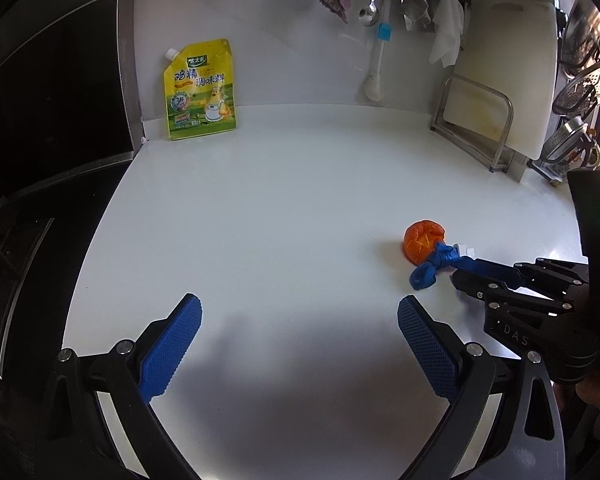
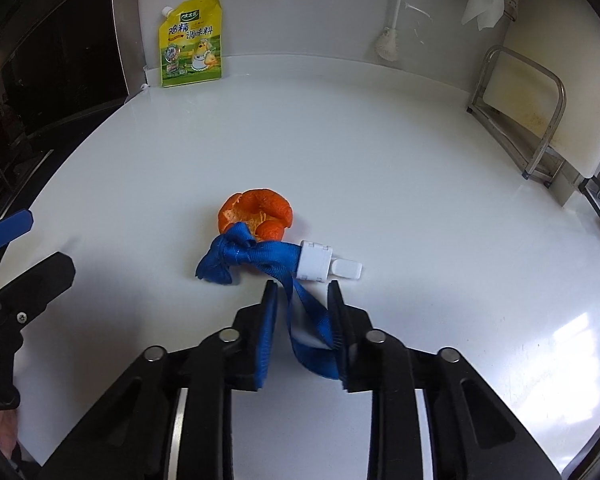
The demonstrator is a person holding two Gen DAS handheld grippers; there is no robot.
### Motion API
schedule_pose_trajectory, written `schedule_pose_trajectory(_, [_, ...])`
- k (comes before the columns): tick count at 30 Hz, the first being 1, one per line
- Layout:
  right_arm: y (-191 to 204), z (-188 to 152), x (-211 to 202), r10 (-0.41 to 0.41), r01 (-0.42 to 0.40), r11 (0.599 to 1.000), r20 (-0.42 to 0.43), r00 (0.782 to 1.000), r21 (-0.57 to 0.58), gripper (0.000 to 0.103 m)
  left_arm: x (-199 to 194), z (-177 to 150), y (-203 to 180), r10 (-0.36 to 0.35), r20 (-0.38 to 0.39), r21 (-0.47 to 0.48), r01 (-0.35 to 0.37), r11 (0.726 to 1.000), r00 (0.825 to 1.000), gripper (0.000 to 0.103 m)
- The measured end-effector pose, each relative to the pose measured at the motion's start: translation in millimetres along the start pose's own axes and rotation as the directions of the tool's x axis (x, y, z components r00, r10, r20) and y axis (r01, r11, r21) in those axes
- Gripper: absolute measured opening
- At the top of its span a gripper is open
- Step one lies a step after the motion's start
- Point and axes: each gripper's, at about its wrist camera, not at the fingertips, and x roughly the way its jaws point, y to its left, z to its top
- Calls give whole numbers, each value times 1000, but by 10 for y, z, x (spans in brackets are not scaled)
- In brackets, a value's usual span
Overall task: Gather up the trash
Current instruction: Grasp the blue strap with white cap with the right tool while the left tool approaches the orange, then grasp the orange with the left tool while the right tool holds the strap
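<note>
An orange peel point(image 2: 256, 214) lies on the white counter point(image 2: 420, 160), touching a knotted blue strap point(image 2: 256, 258) with a white plastic clip point(image 2: 320, 266). My right gripper point(image 2: 302, 296) has its jaws narrowly apart around the strap's tail, which runs between the fingers; the strap rests on the counter. In the left wrist view the peel point(image 1: 422, 240) and strap point(image 1: 436, 266) lie to the right, with the right gripper point(image 1: 466, 276) behind them. My left gripper point(image 1: 300, 312) is open and empty above bare counter point(image 1: 280, 200).
A yellow seasoning pouch point(image 1: 200, 88) leans on the back wall at left. A white cutting board point(image 1: 508, 76) stands in a metal rack point(image 1: 476, 132) at right. Cloths, a spoon and a brush point(image 1: 378, 60) hang on the wall. A dark stove point(image 1: 40, 140) is on the left.
</note>
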Motion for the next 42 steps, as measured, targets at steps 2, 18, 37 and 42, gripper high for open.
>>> schedule_pose_trajectory(2, [-21,-32,-77,21,-21,1000,16,1000,13,7,3,12,-21,2,-2,3,-2,1000,1000,97])
schedule_pose_trajectory(18, [-759,-433,-574,49,-79,962,118,992,262,2,135,211,-559,-52,-29,18,52,998,998,97])
schedule_pose_trajectory(37, [-1258,-634,-674,66,-118,924,155,986,362,2,903,401,-985,43,-176,16,-40,999,983,96])
schedule_pose_trajectory(42, [-1249,-617,-676,76,-129,926,159,984,356,2,908,418,-993,40,-167,19,-38,999,985,89])
